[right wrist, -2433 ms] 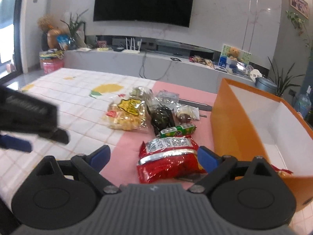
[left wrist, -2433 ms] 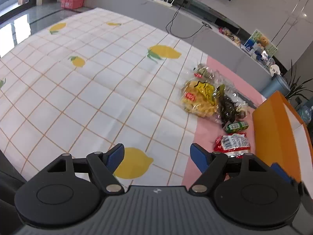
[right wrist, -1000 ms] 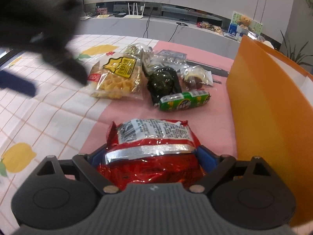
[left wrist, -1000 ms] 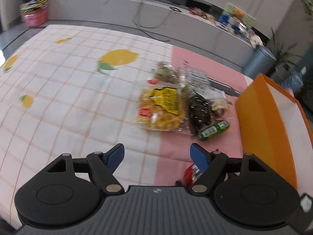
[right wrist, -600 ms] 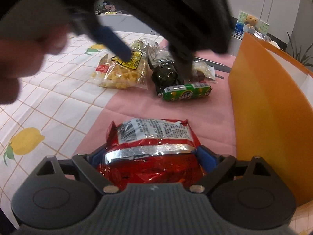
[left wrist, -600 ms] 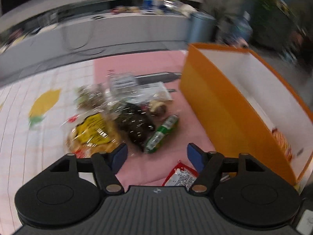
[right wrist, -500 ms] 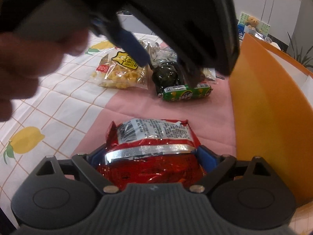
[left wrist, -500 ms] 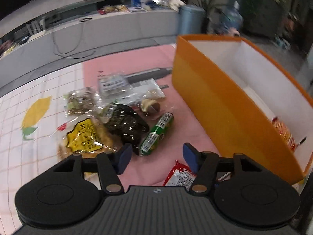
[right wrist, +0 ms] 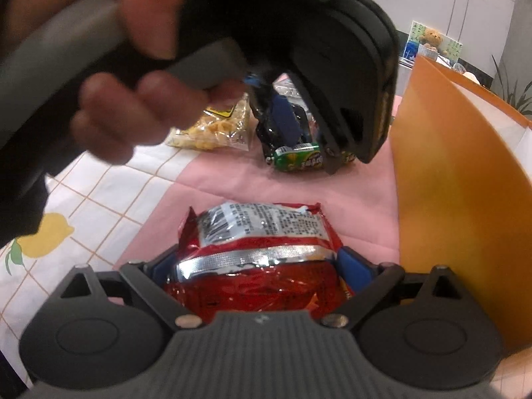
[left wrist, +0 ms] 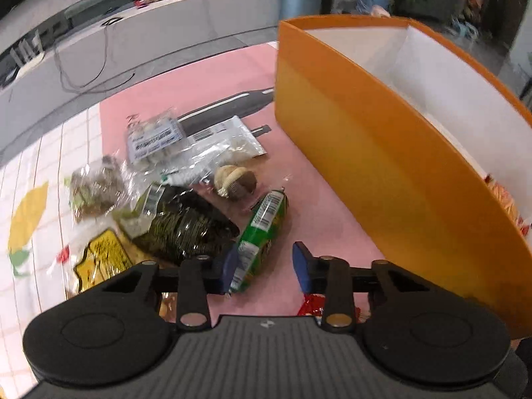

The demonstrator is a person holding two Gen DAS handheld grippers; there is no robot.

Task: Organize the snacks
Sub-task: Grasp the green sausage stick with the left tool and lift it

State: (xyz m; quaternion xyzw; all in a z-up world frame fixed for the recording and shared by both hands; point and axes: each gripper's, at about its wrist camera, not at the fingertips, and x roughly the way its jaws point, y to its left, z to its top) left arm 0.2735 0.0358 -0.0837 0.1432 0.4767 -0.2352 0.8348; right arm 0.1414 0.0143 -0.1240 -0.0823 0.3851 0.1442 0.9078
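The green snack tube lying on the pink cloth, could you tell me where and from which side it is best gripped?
Grip the green snack tube across its narrow width near the end closest to the left gripper, coming down from above. It lies flat and slim, with bare pink cloth on its box side; the dark packet crowds the other side, so stay off the middle.

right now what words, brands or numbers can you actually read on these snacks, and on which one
None reads cleanly.
Green pack: coloured brand lettering, too blurred to read.
Red bag: white label with a barcode and small print, too small to read.
Yellow bag: yellow label with dark marks, unreadable.
Clear pack: blue and white label, blurred.
Orange box: no text showing.
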